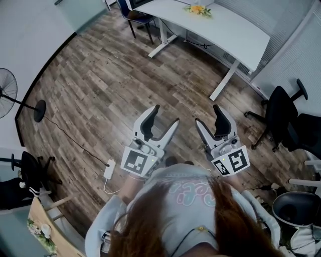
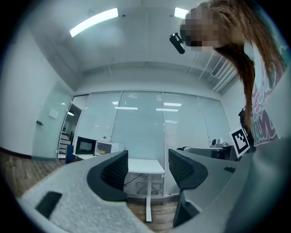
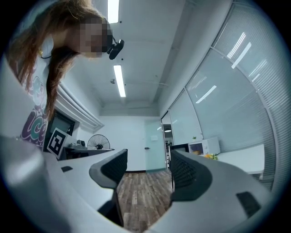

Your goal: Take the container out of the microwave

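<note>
**Both grippers empty, microwave far across the room**

The person (image 1: 185, 201) holds the two tools out in front of the chest, above the wood floor (image 1: 95, 85). The left gripper (image 1: 166, 114) has its fingers (image 2: 116, 170) spread wide, and nothing stands between them. The right gripper (image 1: 206, 114) is just as wide apart and equally empty. Its fingers (image 3: 111, 168) frame only bare floorboards.

On the floor just to the person's left lies a white power strip (image 1: 109, 168). A thin cable runs from it toward the foot of a standing fan (image 1: 7, 90). Black office chairs (image 1: 281, 115) stand off to the right.

Farther out, a long white counter (image 1: 215, 27) runs along the frosted glass wall and has yellow flowers (image 1: 198, 9) on it. Seen from the right gripper view, the white microwave (image 3: 204, 147) stands on that counter just behind the flowers, well apart from both grippers. A dark microwave (image 2: 85, 145) sits just beside it. At this distance the container cannot be made out, nor whether the white microwave's door is open or closed.
</note>
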### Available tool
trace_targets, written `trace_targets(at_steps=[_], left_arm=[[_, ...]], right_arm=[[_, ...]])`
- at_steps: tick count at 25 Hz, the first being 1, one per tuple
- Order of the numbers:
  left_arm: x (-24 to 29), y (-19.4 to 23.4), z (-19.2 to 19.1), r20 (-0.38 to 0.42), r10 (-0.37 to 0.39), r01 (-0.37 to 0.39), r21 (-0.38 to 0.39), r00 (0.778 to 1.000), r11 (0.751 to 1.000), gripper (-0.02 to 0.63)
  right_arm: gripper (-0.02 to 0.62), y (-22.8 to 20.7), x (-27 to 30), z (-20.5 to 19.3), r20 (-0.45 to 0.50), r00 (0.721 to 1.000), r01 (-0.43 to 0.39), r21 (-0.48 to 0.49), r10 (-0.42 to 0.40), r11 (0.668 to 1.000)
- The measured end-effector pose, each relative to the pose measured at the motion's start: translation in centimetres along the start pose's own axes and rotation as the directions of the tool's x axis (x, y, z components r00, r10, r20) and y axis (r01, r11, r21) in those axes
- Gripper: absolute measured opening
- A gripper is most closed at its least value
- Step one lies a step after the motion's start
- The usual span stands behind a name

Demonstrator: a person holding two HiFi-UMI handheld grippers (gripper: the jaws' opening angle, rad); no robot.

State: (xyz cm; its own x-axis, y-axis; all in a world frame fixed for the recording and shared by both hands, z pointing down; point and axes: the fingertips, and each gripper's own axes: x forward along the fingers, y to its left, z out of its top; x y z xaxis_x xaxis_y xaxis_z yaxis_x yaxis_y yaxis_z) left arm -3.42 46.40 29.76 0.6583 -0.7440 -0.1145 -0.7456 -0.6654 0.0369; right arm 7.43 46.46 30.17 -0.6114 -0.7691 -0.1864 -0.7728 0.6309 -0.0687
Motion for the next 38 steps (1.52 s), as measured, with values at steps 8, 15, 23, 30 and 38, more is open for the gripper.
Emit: trace_targets(at_steps=[8,15,23,30,38], left_arm=[[-0.4,1.5,-0.4,0.002,-0.011,0.011,0.011,1.000,1.000,0.249],[-1.6,2.6,-1.3,-0.003,-0.044,0.044,-0.014,0.999,0.999,0.280],[-1.1,2.3,-2.3,0.005,-0.091,0.091,-0.030,0.996,0.995,0.287],[0.8,3.8,-3.1,-0.025,-0.053,0.051,-0.048,0.998,0.998,0.287],[6.1,8.4,-2.9,0.027,0.013,-0.012,-0.014,1.000,1.000,0.287]], right_arm=[[0.282,0.3,1.0,-1.0,-0.006,0.999,0.037,-0.004,-0.037,0.999],[0.282,1.6,1.4,-2.3,0.000,0.997,0.077,0.004,-0.077,0.997],[0.291,0.9,1.2,-3.0,-0.020,0.994,0.111,0.001,-0.111,0.994],[0.290,-0.7,3.3,-3.8,-0.034,0.996,0.080,-0.004,-0.080,0.997],[0.290,-6.0,8.2,-4.9,-0.031,0.999,0.032,0.012,-0.032,0.999]])
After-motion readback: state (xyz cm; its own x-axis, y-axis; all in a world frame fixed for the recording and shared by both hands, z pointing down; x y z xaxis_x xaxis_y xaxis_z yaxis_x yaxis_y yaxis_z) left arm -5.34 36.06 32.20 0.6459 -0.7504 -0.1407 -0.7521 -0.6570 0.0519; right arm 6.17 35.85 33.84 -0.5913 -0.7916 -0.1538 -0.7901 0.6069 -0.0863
